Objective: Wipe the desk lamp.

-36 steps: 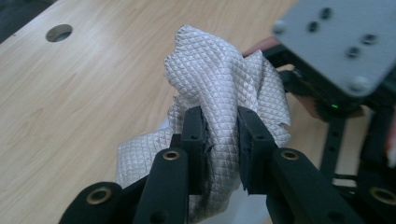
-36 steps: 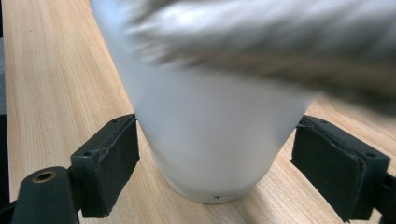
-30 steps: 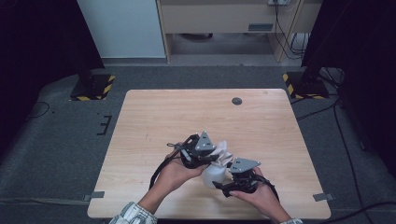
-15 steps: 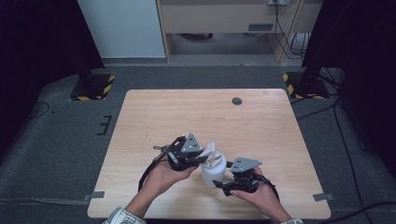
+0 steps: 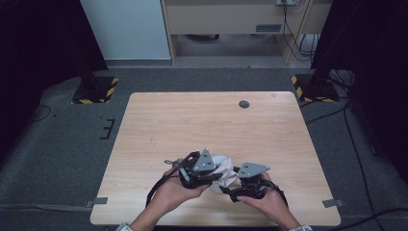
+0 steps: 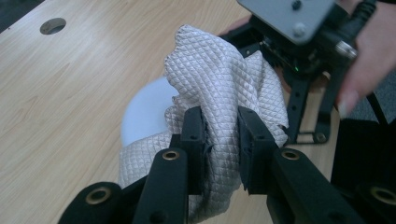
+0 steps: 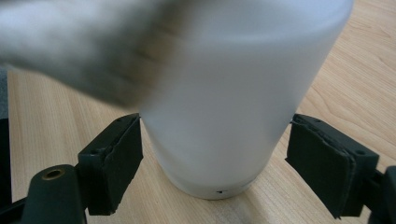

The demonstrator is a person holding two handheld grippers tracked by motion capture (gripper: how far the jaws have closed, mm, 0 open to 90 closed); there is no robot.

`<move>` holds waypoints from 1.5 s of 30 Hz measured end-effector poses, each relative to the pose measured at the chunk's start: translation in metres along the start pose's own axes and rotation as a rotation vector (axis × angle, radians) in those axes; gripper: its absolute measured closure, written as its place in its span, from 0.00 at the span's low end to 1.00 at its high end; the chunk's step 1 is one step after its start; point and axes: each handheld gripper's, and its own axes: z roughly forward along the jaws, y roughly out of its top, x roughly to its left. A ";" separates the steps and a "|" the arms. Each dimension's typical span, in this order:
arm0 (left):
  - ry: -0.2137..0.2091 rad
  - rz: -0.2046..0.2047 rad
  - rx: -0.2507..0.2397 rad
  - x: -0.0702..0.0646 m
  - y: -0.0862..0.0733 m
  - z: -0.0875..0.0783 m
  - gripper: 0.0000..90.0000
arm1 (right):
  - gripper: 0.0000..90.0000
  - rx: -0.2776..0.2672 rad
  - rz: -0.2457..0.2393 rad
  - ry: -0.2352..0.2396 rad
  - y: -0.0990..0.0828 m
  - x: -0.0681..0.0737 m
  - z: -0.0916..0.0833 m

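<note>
A frosted white cup stands upright on the wooden table near its front edge. My right gripper is shut on the cup's lower part, one pad against each side. My left gripper is shut on a bunched white quilted cloth. It holds the cloth against the cup, over its top and side. In the right gripper view the cloth is a grey blur across the upper left. In the high view the cloth sits between the left gripper and the right gripper.
A small dark round hole lies near the table's far edge. Both hands work close to the front edge. Stands with yellow-and-black bases sit on the floor beyond the far corners.
My left gripper has shifted across the cup with the cloth, first leftward and then back toward the near edge. The right gripper and the cup have stayed put.
</note>
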 end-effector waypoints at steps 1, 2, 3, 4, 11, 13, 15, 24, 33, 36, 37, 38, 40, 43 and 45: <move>-0.002 0.000 0.001 0.001 0.003 0.003 0.82 | 0.21 -0.002 0.000 0.001 0.000 0.000 -0.001; 0.000 0.002 0.001 0.003 0.006 0.007 0.82 | 0.21 -0.005 -0.002 0.001 0.000 0.000 -0.001; 0.002 0.003 0.004 0.005 0.009 0.011 0.82 | 0.21 -0.006 -0.003 0.001 0.000 -0.001 -0.001; 0.001 0.004 0.011 0.006 0.012 0.013 0.82 | 0.21 -0.007 -0.003 0.001 0.000 -0.001 -0.001; 0.054 -0.030 0.013 0.029 0.024 0.029 0.82 | 0.21 -0.009 0.000 -0.005 0.000 -0.002 -0.004; 0.071 -0.034 0.020 0.035 0.023 0.028 0.82 | 0.21 -0.008 0.005 -0.007 -0.001 -0.003 -0.005; 0.084 -0.044 0.026 0.041 0.019 0.025 0.82 | 0.21 -0.009 0.005 -0.007 -0.001 -0.003 -0.005; 0.118 -0.099 -0.009 0.047 -0.005 0.005 0.82 | 0.20 -0.009 0.003 -0.013 -0.001 -0.003 -0.004; 0.123 -0.125 -0.050 0.043 -0.030 -0.012 0.82 | 0.23 -0.009 0.016 -0.027 -0.004 -0.003 -0.008; 0.125 -0.133 -0.067 0.041 -0.036 -0.016 0.82 | 0.24 -0.010 0.022 -0.031 -0.005 -0.004 -0.009; 0.125 -0.136 -0.072 0.040 -0.038 -0.017 0.82 | 0.25 -0.012 0.024 -0.033 -0.005 -0.004 -0.010; 0.127 -0.136 -0.077 0.040 -0.039 -0.018 0.82 | 0.26 -0.013 0.027 -0.033 -0.006 -0.004 -0.012; 0.126 -0.136 -0.086 0.038 -0.041 -0.021 0.82 | 0.28 -0.019 0.030 -0.038 -0.006 -0.004 -0.014; 0.124 -0.135 -0.105 0.036 -0.042 -0.027 0.82 | 0.33 -0.028 0.039 -0.041 -0.007 -0.005 -0.020; 0.125 -0.129 -0.114 0.033 -0.041 -0.029 0.82 | 0.34 -0.038 0.049 -0.037 -0.007 -0.006 -0.024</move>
